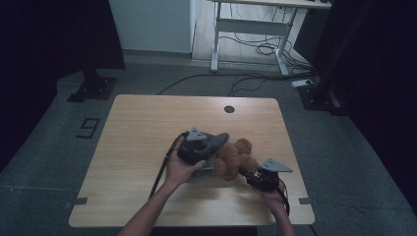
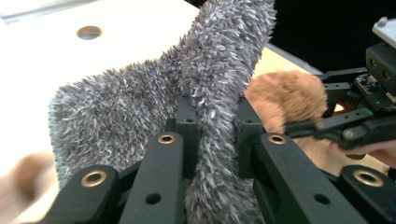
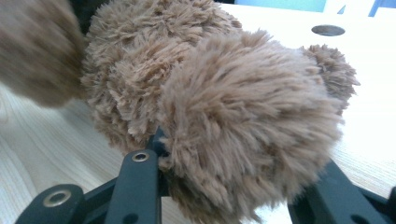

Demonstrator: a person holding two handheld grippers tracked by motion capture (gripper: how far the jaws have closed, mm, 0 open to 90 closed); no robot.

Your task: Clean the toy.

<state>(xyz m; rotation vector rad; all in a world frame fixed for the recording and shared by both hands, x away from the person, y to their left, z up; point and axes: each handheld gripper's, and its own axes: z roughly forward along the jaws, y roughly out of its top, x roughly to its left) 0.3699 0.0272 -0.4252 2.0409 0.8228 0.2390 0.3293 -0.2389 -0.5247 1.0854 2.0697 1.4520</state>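
**Grey cloth and brown teddy bear gripped at table's near edge**

High view: a person works 2 grippers over a wooden table (image 1: 147, 128). The left gripper (image 1: 209, 153) holds a grey shaggy cloth (image 1: 216, 141) just above the tabletop, touching a brown teddy bear (image 1: 236, 156) that lies right of centre. The right gripper (image 1: 251, 176) meets the bear from the near right.

Left gripper view: the left gripper (image 2: 214, 126) pinches a fold of the cloth (image 2: 140, 102), which stands up limp between its jaws. The bear (image 2: 285, 98) sits just behind, with the other gripper at it.

Right gripper view: the right gripper (image 3: 233, 163) has its jaws pressed into a rounded, fluffy part of the bear (image 3: 224, 102), pile bulging around them.

Both things look light, soft and compressible, unlikely to break. The long pile may slip, so a deep bite on a thick fold or limb seems safest.
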